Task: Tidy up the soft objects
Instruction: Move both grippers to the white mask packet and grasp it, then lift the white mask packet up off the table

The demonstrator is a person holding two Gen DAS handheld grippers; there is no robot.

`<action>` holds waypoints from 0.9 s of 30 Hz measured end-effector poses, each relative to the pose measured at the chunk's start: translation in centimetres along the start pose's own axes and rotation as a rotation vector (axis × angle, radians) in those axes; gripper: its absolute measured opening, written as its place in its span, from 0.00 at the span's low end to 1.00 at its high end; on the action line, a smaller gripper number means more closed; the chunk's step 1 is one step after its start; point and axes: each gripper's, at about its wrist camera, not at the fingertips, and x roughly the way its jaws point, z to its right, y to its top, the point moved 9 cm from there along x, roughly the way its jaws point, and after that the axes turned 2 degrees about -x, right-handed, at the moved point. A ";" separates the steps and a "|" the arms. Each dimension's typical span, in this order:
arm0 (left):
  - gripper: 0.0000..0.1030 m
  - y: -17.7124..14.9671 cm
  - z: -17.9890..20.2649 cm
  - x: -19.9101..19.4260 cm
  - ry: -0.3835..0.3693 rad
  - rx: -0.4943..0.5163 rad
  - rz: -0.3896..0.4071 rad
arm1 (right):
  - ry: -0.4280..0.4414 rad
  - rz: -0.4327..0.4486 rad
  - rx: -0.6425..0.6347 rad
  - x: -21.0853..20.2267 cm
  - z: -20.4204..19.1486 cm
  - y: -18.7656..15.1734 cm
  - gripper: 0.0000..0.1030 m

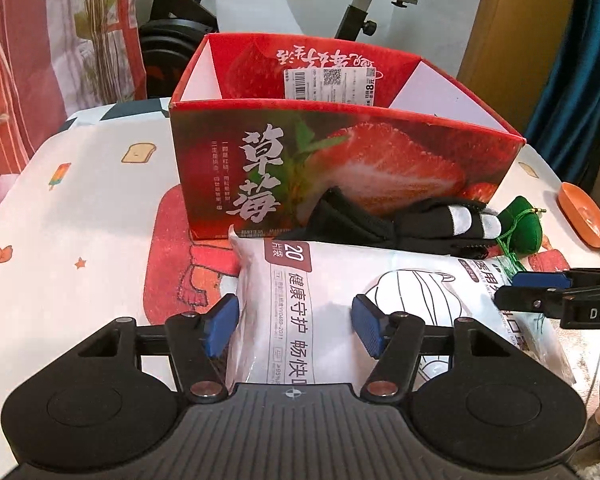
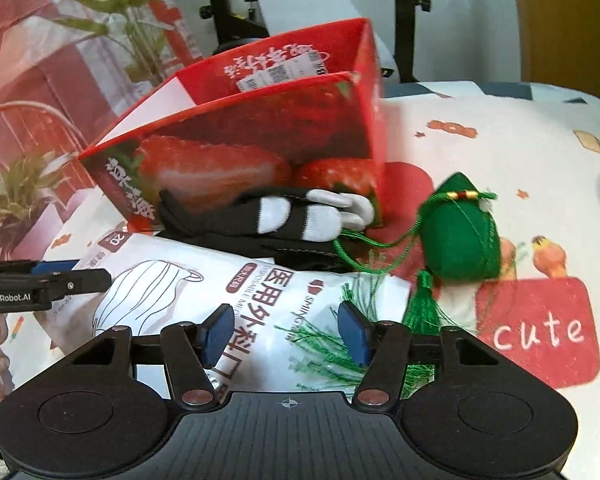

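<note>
On the worktop point(image 1: 80, 200), covered by a cartoon-print cloth, a red strawberry-printed cardboard box point(image 1: 340, 160) stands open-topped at the back; inside it only a white shipping label on the far wall shows, and its floor is hidden. Against its front wall lies a black glove with grey fingertips point(image 1: 432, 220), and just right of that a green stuffed pouch with a tassel cord point(image 1: 522, 220). Further right, near the edge, sits a small orange dish point(image 1: 586, 216); what it holds cannot be made out.

In front of the glove lies a white pack of face masks point(image 1: 360, 292), flat on the cloth. The left hand-held gripper point(image 1: 296, 324) straddles the pack's left end, its blue pads about half open, one just off the pack's edge and one over its printed face; neither visibly presses it. The right hand-held gripper point(image 2: 288, 332) straddles the pack's right end, also about half open, pads apart from the wrapper, with the green tassel threads point(image 2: 324, 344) spread across the pack between them.
</note>
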 end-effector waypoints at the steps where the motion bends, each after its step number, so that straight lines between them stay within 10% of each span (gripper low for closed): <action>1: 0.63 0.0 0.0 0.0 0.000 0.002 0.001 | 0.003 0.003 0.010 -0.1 0.3 -0.1 0.54; 20: 0.64 -0.6 -0.1 0.2 0.004 -0.018 -0.007 | -0.272 0.028 0.071 -1.3 7.7 -0.9 0.45; 27: 0.64 -1.0 -0.2 0.1 -0.003 -0.027 -0.010 | -0.207 0.109 0.097 -3.6 7.3 0.3 0.47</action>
